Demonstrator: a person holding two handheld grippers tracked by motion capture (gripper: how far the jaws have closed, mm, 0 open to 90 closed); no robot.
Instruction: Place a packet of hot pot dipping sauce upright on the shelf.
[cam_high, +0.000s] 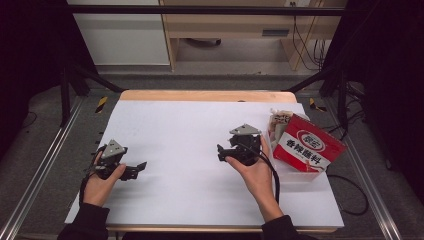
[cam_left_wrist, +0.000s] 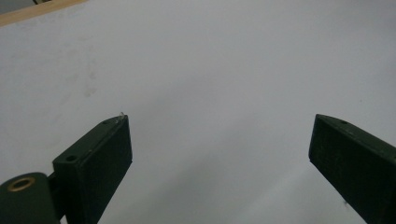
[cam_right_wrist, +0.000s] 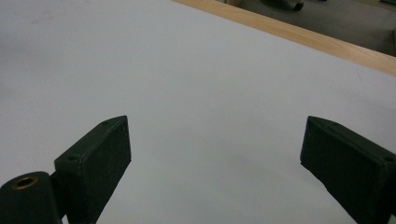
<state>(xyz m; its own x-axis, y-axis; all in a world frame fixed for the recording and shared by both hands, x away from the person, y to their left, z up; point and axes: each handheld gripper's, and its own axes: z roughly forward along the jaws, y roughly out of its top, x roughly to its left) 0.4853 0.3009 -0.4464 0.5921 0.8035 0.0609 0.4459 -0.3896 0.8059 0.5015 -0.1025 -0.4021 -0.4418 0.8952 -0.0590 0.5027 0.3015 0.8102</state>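
Your left gripper (cam_high: 141, 165) is sitting near the left edge of the white table sheet (cam_high: 185, 135), low over the sheet, jaws pointing right toward the middle. In the left gripper view the left gripper (cam_left_wrist: 219, 140) is showing its jaws spread wide, with bare white sheet (cam_left_wrist: 210, 70) between them and nothing gripped. Your left hand (cam_high: 102, 182) is wrapping the body from below, with the grey plate on top.

Your right gripper (cam_high: 220, 152) is hovering right of centre, jaws pointing left toward the other one. The two are facing each other, well apart, with plain sheet between them. In the right gripper view the right gripper (cam_right_wrist: 215, 140) is also standing wide open and holding nothing; the sheet (cam_right_wrist: 187, 70) is running under it up to the wooden table edge (cam_right_wrist: 299, 35) at the top right. Your right hand (cam_high: 255, 172) is gripping from behind, and the cable is trailing down along your forearm.

The red seasoning packet (cam_high: 309, 144) is the nearest thing to your right gripper. It's leaning tilted in the clear plastic bin (cam_high: 300, 175) at the right edge of the sheet, just behind and beside your right hand, not touching the gripper. Other pale packets (cam_high: 280, 120) are sticking up behind it in the same bin; I can't read what they are. Neither gripper is touching the bin or the red packet.
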